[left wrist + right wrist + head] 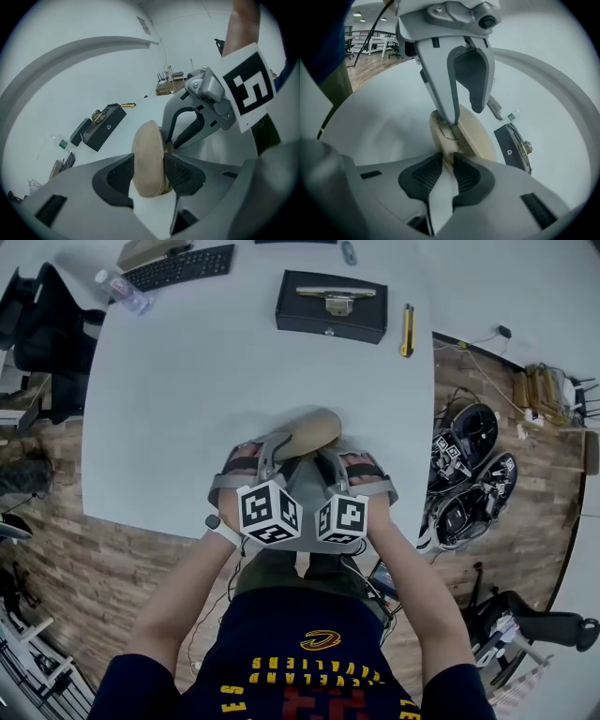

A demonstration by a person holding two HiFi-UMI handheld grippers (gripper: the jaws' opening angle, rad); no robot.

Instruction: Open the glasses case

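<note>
A tan oval glasses case [311, 431] lies near the front edge of the white table [187, 399], with both grippers on it. My left gripper [149, 174] has the case [147, 157] standing edge-up between its pads [121, 177], which press on both sides. My right gripper [447, 171] pinches a thin edge at the case's [476, 136] near end, where a seam shows. In the head view the left gripper [274, 454] and right gripper [328, 461] sit side by side, covering the case's near end.
A black box with a brass latch [330, 306] sits at the table's far side, a yellow utility knife [407, 330] to its right. A keyboard [178, 266] and a plastic bottle [127, 292] lie at the far left. Wood floor with gear lies beyond the table's right edge.
</note>
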